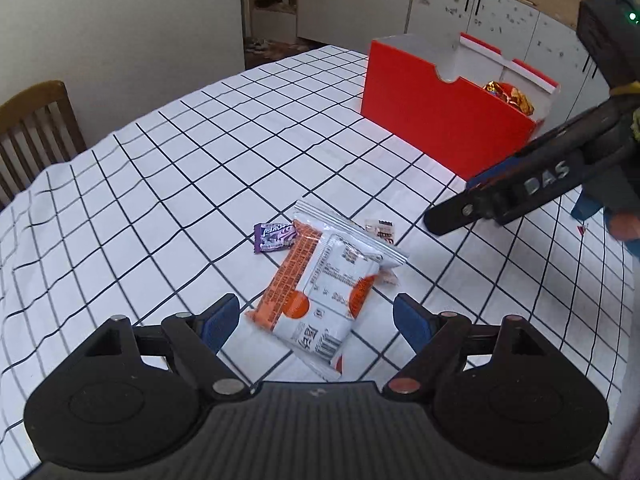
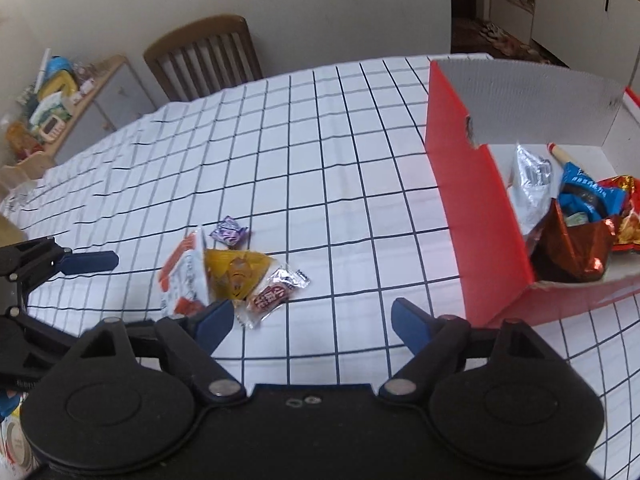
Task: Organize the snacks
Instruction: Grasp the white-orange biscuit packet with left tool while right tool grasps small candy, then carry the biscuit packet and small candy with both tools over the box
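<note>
A: Both grippers, left (image 1: 316, 318) and right (image 2: 312, 320), are hanging wide-jawed and empty over the snack packets (image 1: 320, 292) lying loose on the tablecloth (image 1: 160, 184).

B: Gathering, apparently; next, one is needing to be pinched and carried into the red box (image 2: 472, 208).

"DAS" in pale letters — that's on the dark arm of the right claw (image 1: 448, 216); the snack wrappers' print stays too blurred to read.

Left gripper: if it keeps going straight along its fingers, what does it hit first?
Probably the orange-and-white snack packet, lying between and just ahead of the left gripper's open fingers. Depth is uncertain; past it is only tablecloth.
</note>
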Demonstrator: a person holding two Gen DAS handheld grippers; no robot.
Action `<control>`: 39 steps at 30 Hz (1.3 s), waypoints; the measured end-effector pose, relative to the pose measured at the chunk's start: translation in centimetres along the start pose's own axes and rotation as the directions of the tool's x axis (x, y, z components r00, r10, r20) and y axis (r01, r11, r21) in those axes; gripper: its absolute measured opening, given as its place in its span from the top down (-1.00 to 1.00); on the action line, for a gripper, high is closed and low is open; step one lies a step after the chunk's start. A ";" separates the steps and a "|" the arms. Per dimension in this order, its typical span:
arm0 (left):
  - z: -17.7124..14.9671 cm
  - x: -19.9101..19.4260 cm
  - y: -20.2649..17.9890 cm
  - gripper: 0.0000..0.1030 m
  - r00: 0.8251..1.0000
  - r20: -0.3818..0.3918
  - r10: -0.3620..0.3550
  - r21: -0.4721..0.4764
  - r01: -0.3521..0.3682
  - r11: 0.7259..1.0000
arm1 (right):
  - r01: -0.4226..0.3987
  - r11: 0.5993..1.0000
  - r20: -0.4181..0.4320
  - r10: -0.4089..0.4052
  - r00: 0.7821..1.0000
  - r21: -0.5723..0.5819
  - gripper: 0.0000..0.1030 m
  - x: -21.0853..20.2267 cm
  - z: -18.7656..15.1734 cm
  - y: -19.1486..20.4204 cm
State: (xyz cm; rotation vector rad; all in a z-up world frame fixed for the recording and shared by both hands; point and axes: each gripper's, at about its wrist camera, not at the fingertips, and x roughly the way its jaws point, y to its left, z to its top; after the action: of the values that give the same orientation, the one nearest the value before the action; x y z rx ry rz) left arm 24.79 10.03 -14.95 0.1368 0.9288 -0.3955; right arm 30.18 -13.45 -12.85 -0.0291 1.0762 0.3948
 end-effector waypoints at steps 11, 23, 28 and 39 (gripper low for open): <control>0.6 2.0 0.3 -0.63 0.999 -0.002 -0.053 0.072 0.053 0.996 | 0.003 0.998 -0.101 0.004 0.995 0.070 -0.17 4.3 1.5 1.3; 0.7 3.3 0.7 -0.61 0.996 -0.009 -0.086 0.057 0.086 0.995 | 0.021 0.999 -0.145 -0.014 0.989 0.050 0.04 6.5 1.8 2.9; 0.5 3.0 0.9 -0.34 0.997 -0.003 -0.079 0.030 0.079 0.996 | 0.026 0.999 -0.152 -0.021 0.988 0.028 0.28 7.2 1.7 3.5; -0.2 1.8 1.8 -0.05 0.998 -0.018 -0.057 -0.136 0.054 0.989 | 0.054 0.997 -0.126 -0.060 0.990 -0.050 0.69 6.8 0.9 3.5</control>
State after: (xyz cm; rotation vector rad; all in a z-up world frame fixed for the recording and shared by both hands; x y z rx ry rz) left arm 26.28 11.24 -16.63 -0.0090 0.9794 -0.3815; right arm 32.57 -7.95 -17.64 -0.1271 1.1892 0.3704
